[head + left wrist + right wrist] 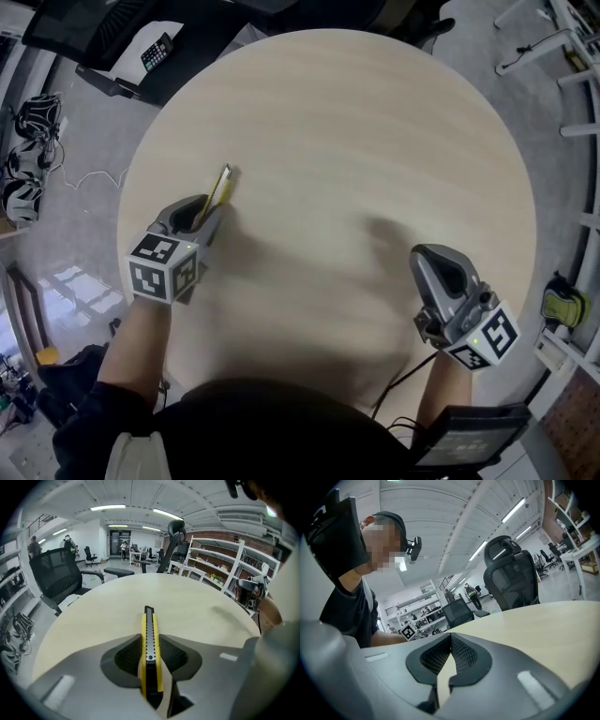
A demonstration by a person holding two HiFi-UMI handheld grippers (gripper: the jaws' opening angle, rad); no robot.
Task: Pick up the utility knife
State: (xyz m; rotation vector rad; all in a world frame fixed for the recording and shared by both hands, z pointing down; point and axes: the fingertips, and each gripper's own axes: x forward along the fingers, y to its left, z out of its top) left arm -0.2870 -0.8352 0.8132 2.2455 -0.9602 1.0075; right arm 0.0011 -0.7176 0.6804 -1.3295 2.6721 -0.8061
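The utility knife, yellow-bodied with a black slider track, was at the left side of the round table, near its edge. It was held lengthwise between the jaws of the left gripper. The ribbed pads were closed against both yellow flanks at about mid-body. The rear of the handle ran back into the throat of the gripper and the nose projected forward past the fingertips.

This hold appeared deliberate. Clamping across the narrow width gives the pads two flat, parallel faces to press on. The knife's long axis also stays in line with the gripper, so it should not swing on lifting. No exposed blade could be made out at the nose. The gripper was pitched steeply down toward the tabletop, consistent with a grasp made from above. It could not be established whether the knife had cleared the surface. The task was therefore judged to be at the grip-secured stage, with the lift still to be confirmed.

The right gripper was well apart, at the right side of the table. Its jaws were closed together on nothing and it took no part in the hold. It was presumably parked there to keep clear of the working side.

Beyond the table were a black mesh office chair and open shelving, neither of which bore on the task.
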